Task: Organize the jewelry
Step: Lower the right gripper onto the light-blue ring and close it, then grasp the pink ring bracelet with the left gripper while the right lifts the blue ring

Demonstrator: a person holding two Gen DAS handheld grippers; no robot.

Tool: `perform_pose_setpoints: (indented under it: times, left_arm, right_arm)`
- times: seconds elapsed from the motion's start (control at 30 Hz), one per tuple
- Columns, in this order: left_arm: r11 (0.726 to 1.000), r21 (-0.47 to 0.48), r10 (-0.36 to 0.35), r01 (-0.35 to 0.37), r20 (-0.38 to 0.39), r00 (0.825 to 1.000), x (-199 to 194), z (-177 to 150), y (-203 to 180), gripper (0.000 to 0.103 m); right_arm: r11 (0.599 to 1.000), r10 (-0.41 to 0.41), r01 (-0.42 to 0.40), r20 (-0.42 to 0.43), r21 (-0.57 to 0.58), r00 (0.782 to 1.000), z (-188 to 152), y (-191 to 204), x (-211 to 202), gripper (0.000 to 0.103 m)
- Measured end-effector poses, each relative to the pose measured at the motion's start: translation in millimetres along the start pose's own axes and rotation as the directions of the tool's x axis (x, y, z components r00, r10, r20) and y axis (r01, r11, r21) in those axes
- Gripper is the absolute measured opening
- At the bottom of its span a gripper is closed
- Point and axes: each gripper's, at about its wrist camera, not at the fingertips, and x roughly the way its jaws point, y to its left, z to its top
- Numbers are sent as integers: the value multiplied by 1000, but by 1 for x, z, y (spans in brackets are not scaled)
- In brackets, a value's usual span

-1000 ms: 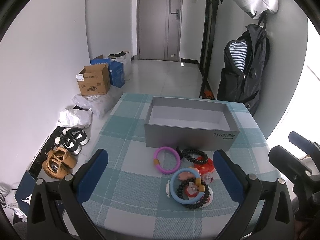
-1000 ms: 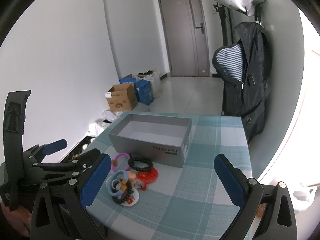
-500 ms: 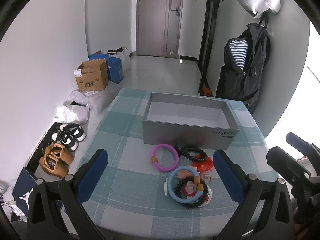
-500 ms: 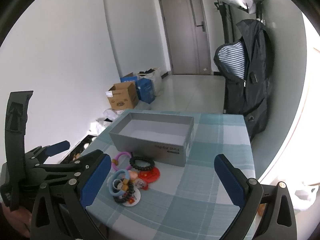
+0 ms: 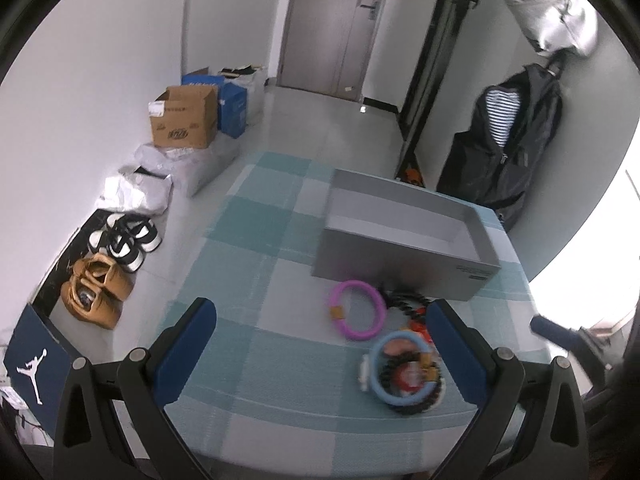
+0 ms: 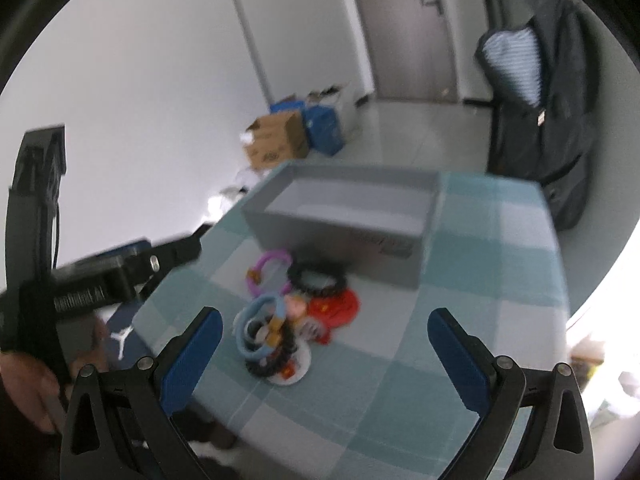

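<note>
Both claws hang above the near edge of the desk (image 5: 256,240), which wears a teal-checked cloth, and neither has taken anything: the left claw (image 5: 320,344) stands with its blue pads spread wide and nothing between them, and the right claw (image 6: 324,350) is likewise wide apart and empty. The jewelry lies in a loose heap just in front of the open grey box (image 5: 404,236), which looks empty and sits at about 12 o'clock from the heap. In the left wrist view, a purple bangle (image 5: 357,309) lies flat and alone at the heap's 10 o'clock side, a black bead bracelet (image 5: 404,300) sits close to the box wall at 12 o'clock, and a light blue ring (image 5: 394,368) rests nearest the person at 6 o'clock, overlapping a second beaded bracelet and a small white dish; a red disc (image 6: 338,304) shows at 3 o'clock in the right wrist view. The step in hand appears to be choosing and approaching a first piece. The purple bangle seems the cleanest start, since it touches little else; I would come down with one pad inside the hoop and one outside, pinching the band across its thickness, not spanning its width. The tangled pile near the dish risks dragging neighbours along, so it is better left until the loose pieces are boxed.
</note>
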Motion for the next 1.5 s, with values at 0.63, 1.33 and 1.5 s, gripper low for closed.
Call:
perform_pose_setpoints:
  times: [0.63,1.33,1.5]
  left_arm:
    - [996,-43,67,-72,-94,993,18,1,34,102]
    - [994,32,113,-109,-162,980,27,-7,35,102]
    - [993,45,116,-110,-166,979,28,-9,32,102]
  right_arm:
    - [996,62,-68,-97,-64,993,-3,29,51,60]
    - [996,20,-33,-161,-78,987,11,40,69,8]
    - [998,53,-59,-136,-39,989,14,34,61,8]
